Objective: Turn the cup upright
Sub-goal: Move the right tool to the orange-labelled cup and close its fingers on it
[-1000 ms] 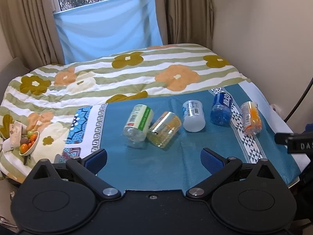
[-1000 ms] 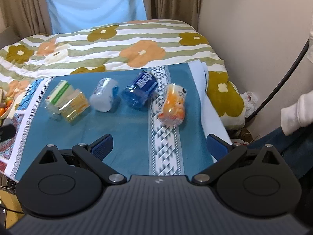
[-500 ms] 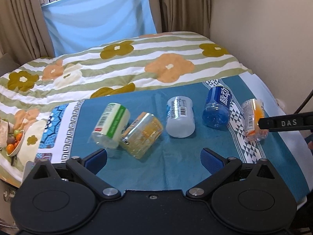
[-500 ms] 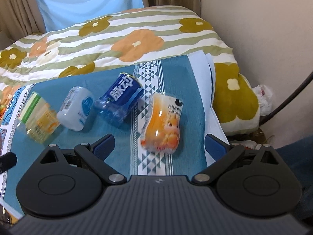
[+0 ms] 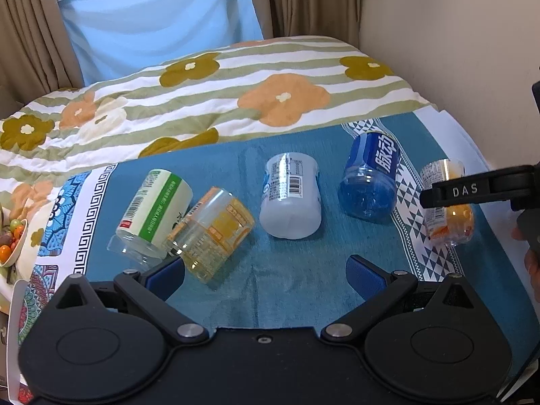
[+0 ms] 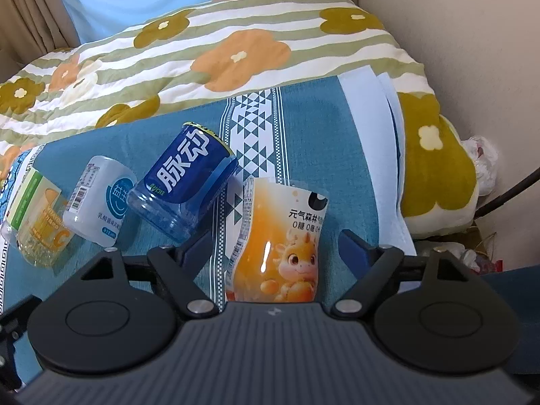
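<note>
5 cups lie sideways; open right gripper (image 6: 278,243) straddles orange cup (image 6: 278,239).

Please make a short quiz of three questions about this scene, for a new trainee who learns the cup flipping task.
1. True or false: the orange cup already stands upright on the blue cloth.
2. Which cup lies between the jaws of the right gripper? A) blue cup B) orange cup C) white cup
3. Fill in: the green-striped cup touches the ______ cup.

Key:
1. False; it lies on its side.
2. B; the jaws are open around it, not closed.
3. Yellow.
</note>
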